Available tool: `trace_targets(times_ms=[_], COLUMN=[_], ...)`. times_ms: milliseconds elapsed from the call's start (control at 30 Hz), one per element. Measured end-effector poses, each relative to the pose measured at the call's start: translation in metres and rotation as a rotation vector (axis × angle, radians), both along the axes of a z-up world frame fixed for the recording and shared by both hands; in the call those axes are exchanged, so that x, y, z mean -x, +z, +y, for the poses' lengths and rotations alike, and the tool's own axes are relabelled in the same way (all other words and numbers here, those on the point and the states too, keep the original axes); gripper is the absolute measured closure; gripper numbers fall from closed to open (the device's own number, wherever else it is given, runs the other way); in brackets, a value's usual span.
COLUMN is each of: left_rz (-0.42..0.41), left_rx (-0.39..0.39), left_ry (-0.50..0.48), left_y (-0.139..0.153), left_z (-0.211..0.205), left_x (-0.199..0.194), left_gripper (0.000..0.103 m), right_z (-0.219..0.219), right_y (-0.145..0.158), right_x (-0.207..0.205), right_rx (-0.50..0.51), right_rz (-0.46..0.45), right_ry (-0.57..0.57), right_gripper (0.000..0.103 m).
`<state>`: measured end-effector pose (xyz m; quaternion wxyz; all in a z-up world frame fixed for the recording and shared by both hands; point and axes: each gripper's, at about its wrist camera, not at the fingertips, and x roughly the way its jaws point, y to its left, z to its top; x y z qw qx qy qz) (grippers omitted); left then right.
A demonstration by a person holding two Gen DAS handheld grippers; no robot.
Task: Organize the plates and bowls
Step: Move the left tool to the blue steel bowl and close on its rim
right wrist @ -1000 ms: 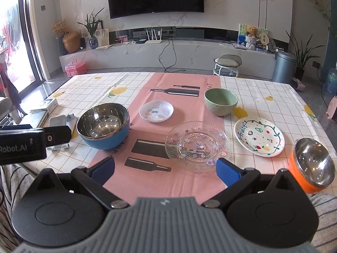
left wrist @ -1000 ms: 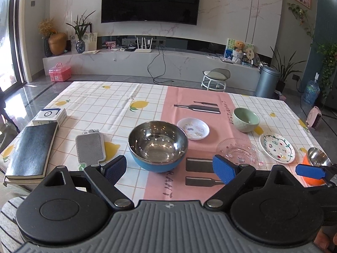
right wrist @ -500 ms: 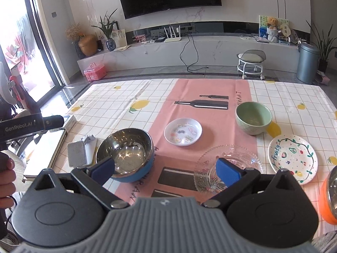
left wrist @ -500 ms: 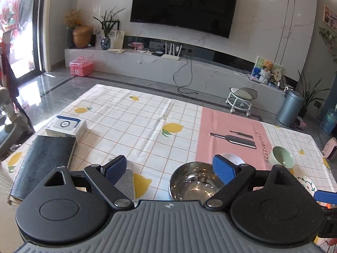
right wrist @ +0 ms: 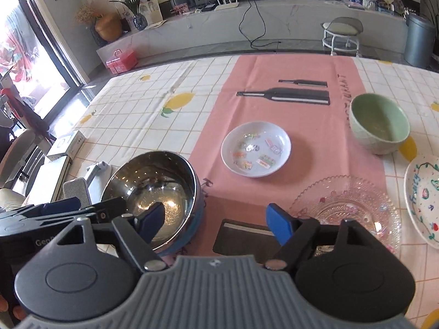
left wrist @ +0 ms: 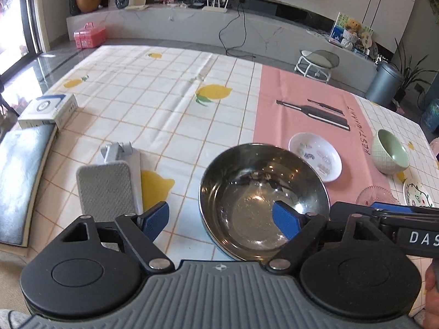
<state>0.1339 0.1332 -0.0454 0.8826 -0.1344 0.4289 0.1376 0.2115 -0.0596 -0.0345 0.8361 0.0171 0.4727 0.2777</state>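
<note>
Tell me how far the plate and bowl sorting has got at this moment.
Nothing looks done: the steel bowl, small white plate, green bowl, glass plate and painted plate all sit apart, unstacked. In hand: the left gripper and right gripper both straddle the steel bowl's rim, jaws closing, apparently not yet gripping. All the grouping is left.

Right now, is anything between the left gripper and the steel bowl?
Nothing visible. The left gripper, closing, already straddles the steel bowl's near-left rim, one finger outside, one over the bowl. The right gripper is at its other side, not in between.
</note>
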Motion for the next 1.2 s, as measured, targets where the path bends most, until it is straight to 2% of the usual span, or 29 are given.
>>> trace_targets(times_ms=[200, 300, 367, 500, 600, 667, 733, 833, 933, 1033, 1067, 1200], left_rz=[0.036, 0.034, 0.031, 0.007, 0.005, 0.011, 0.012, 0.014, 0.015, 0.019, 0.021, -0.013], left_rx=[0.072, 0.125, 0.164, 0.205, 0.2, 0.185, 0.165, 0.115, 0.1, 0.09, 0.083, 0.09], left_ry=[0.06, 0.057, 0.051, 0.059, 0.063, 0.067, 0.065, 0.043, 0.043, 0.066, 0.075, 0.113], left_y=[-0.016, -0.02, -0.023, -0.024, -0.026, -0.027, -0.027, -0.027, -0.027, -0.028, -0.028, -0.023], left_z=[0.007, 0.008, 0.01, 0.013, 0.013, 0.012, 0.01, 0.005, 0.004, 0.006, 0.007, 0.011], left_x=[-0.004, -0.006, -0.007, -0.006, -0.006, -0.005, -0.005, -0.006, -0.006, -0.004, -0.004, 0.005], left_gripper=[0.016, 0.02, 0.028, 0.029, 0.03, 0.037, 0.038, 0.045, 0.059, 0.074, 0.082, 0.09], right_z=[0.001, 0.001, 0.0, -0.001, -0.001, 0.0, 0.002, 0.007, 0.01, 0.01, 0.01, 0.006], right_y=[-0.027, -0.036, -0.039, -0.04, -0.043, -0.045, -0.046, -0.048, -0.049, -0.047, -0.047, -0.048], right_x=[-0.003, -0.004, -0.006, -0.007, -0.009, -0.009, -0.007, -0.002, 0.0, 0.003, 0.003, 0.003], right_rx=[-0.047, -0.079, -0.095, -0.127, -0.156, -0.178, -0.19, -0.178, -0.192, -0.187, -0.187, -0.183], right_rz=[0.056, 0.093, 0.103, 0.103, 0.122, 0.13, 0.123, 0.103, 0.094, 0.072, 0.07, 0.084], right_ry=[0.005, -0.01, -0.016, -0.027, -0.028, -0.022, -0.012, 0.014, 0.035, 0.046, 0.046, 0.039], right_gripper=[0.03, 0.031, 0.034, 0.036, 0.039, 0.042, 0.051, 0.057, 0.068, 0.068, 0.068, 0.077])
